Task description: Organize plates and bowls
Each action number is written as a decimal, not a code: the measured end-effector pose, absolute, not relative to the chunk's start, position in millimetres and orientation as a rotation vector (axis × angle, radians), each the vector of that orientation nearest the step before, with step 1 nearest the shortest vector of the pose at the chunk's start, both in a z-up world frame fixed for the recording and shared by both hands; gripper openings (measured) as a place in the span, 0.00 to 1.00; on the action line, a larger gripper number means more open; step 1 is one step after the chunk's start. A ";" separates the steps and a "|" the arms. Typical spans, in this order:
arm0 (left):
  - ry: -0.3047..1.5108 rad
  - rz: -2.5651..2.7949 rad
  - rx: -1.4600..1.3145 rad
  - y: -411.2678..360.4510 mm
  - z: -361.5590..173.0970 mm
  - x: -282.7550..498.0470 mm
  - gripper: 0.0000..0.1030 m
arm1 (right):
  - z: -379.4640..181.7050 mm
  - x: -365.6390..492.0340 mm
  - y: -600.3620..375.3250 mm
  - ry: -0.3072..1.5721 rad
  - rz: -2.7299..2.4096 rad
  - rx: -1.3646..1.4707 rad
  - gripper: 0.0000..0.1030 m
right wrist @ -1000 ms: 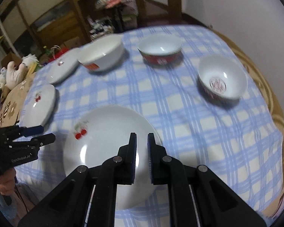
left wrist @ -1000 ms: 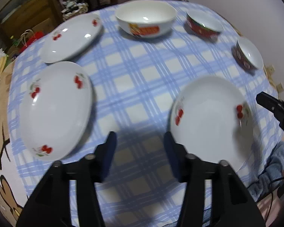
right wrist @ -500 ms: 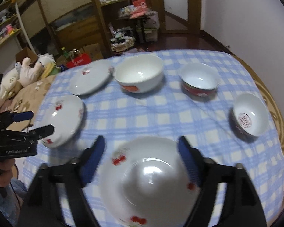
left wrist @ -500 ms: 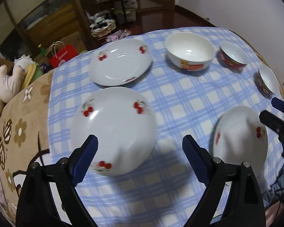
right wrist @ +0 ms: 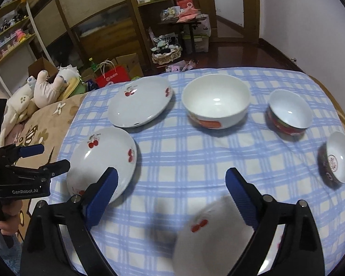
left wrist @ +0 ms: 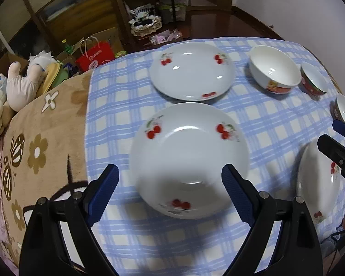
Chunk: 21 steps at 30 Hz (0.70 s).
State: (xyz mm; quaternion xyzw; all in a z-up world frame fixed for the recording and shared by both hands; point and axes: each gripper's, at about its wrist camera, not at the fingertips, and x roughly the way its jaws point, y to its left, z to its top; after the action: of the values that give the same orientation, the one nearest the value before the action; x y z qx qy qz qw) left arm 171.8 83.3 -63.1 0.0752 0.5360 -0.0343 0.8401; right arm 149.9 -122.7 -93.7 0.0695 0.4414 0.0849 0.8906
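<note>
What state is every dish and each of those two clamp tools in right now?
Far white cherry-print plate: upright, empty, alone.
Middle cherry-print plate: empty, unstacked.
Near cherry-print plate: empty, blurred.
Large white bowl: upright, empty.
Red-sided bowl: upright, empty.
Small dark-sided bowl: tilted, empty.
Left gripper: jaws wide, holding nothing.
Right gripper: jaws opening, gripping nothing.

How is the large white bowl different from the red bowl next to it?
The large white bowl is wider than the red bowl. The large white bowl is white outside with an orange-red label; the red bowl is red outside all around. Both are white inside, upright, empty, and stand apart on the checked cloth.
</note>
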 end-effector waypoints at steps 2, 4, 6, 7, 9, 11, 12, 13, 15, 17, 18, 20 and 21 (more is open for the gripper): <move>1.137 -0.060 0.147 92.9 -66.2 175.0 0.87 | -96.5 155.0 -113.2 0.924 0.192 0.141 0.96; 1.150 -0.051 0.130 104.0 -71.7 179.5 0.87 | -98.8 159.0 -105.6 0.929 0.201 0.128 0.96; 1.160 -0.046 0.106 113.8 -77.4 182.9 0.87 | -101.9 163.4 -96.4 0.934 0.205 0.108 0.96; 1.161 -0.043 0.096 116.7 -79.4 183.9 0.87 | -102.7 164.8 -92.8 0.933 0.206 0.103 0.96; 1.171 -0.041 0.072 123.7 -85.8 186.6 0.87 | -105.2 168.1 -86.3 0.932 0.212 0.098 0.96; 1.176 -0.040 0.082 125.8 -92.9 188.6 0.87 | -108.3 171.9 -80.9 0.933 0.225 0.100 0.96; 1.177 -0.032 0.078 128.1 -97.9 189.1 0.87 | -110.8 174.4 -77.8 0.935 0.231 0.108 0.96; 1.183 -0.031 0.066 129.5 -101.1 190.0 0.87 | -112.6 175.9 -75.8 0.937 0.233 0.114 0.96; 1.193 -0.011 0.017 136.2 -110.4 191.9 0.87 | -117.7 179.3 -71.3 0.938 0.240 0.132 0.96; 1.203 0.003 -0.009 141.8 -117.4 193.5 0.87 | -121.6 181.7 -68.0 0.940 0.242 0.143 0.96; 1.212 0.006 -0.025 144.3 -121.3 194.6 0.87 | -124.0 183.8 -65.6 0.942 0.243 0.147 0.96; 1.227 0.013 -0.033 146.9 -124.7 196.0 0.87 | -128.3 186.4 -61.8 0.946 0.245 0.152 0.95; 1.230 0.018 -0.028 148.1 -125.8 196.7 0.87 | -131.0 188.2 -60.2 0.952 0.245 0.153 0.95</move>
State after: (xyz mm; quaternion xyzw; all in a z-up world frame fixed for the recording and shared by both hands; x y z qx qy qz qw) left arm 196.7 148.1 -125.8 -0.0130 0.5769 0.0084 0.8166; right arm 188.2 -60.2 -131.0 0.0732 0.4568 0.1175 0.8787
